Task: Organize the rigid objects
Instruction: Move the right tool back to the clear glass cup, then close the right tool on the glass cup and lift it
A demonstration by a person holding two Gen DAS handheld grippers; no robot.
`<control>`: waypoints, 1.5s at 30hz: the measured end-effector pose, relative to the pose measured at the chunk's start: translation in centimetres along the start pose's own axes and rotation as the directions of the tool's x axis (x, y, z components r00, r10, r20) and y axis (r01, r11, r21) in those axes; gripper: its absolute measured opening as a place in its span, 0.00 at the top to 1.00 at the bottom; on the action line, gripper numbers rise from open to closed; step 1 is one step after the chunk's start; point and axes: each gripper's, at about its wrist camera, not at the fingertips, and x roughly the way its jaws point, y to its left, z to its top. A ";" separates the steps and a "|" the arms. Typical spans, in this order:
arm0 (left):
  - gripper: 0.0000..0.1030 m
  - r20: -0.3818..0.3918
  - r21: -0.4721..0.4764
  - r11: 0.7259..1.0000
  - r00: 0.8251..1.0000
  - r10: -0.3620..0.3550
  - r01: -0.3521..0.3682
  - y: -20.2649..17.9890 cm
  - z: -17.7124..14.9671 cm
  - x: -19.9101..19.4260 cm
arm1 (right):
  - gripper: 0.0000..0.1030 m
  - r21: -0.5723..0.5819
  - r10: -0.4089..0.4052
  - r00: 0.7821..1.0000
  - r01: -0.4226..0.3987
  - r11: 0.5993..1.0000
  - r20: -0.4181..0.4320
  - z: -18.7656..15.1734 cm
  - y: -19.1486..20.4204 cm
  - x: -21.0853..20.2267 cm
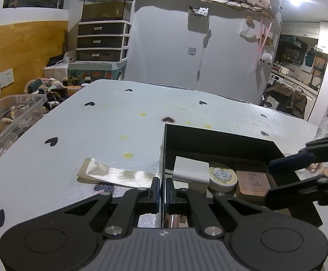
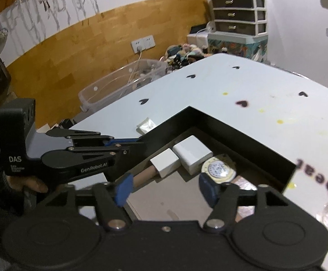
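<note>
The left gripper [image 1: 162, 188] keeps its fingers clamped on the wall of the black box [image 2: 222, 125] on the table [image 1: 109, 122], apparently steadying it, while the right gripper [image 2: 166, 190] hangs open and empty above the white blocks [image 2: 192, 152] and round tin [image 2: 219, 169] packed side by side inside.

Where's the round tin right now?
Inside the black box, the round tin sits between the white block and the brown block.

White table [image 1: 78, 122] — black box [image 1: 209, 140], foil packet [image 1: 109, 172] on it.
</note>
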 end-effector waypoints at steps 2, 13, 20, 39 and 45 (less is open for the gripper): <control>0.96 0.000 0.001 1.000 1.000 0.004 -0.004 -0.1 0.0 -0.2 | 0.24 0.004 -0.013 1.000 0.013 1.000 0.025 -0.4 0.0 -0.6; 0.96 -0.002 -0.002 1.000 1.000 0.028 -0.028 -0.5 -0.2 -0.5 | 0.00 -0.004 -0.026 0.983 0.027 1.000 0.181 -3.3 0.0 -3.9; 0.96 -0.007 0.000 0.999 0.999 0.040 -0.040 -0.7 -0.3 -0.5 | 0.00 0.031 -0.074 0.973 0.068 0.997 0.219 -4.9 -0.8 -5.0; 0.96 -0.009 -0.002 0.999 0.999 0.041 -0.041 -0.6 -0.4 -0.4 | 0.12 0.258 -0.482 0.857 0.431 0.865 0.182 -6.7 -9.8 -5.6; 0.96 -0.016 -0.003 0.999 0.999 0.040 -0.040 -0.7 -0.7 -0.1 | 0.28 0.275 -0.499 0.861 0.460 0.844 0.094 -6.7 -12.7 -2.8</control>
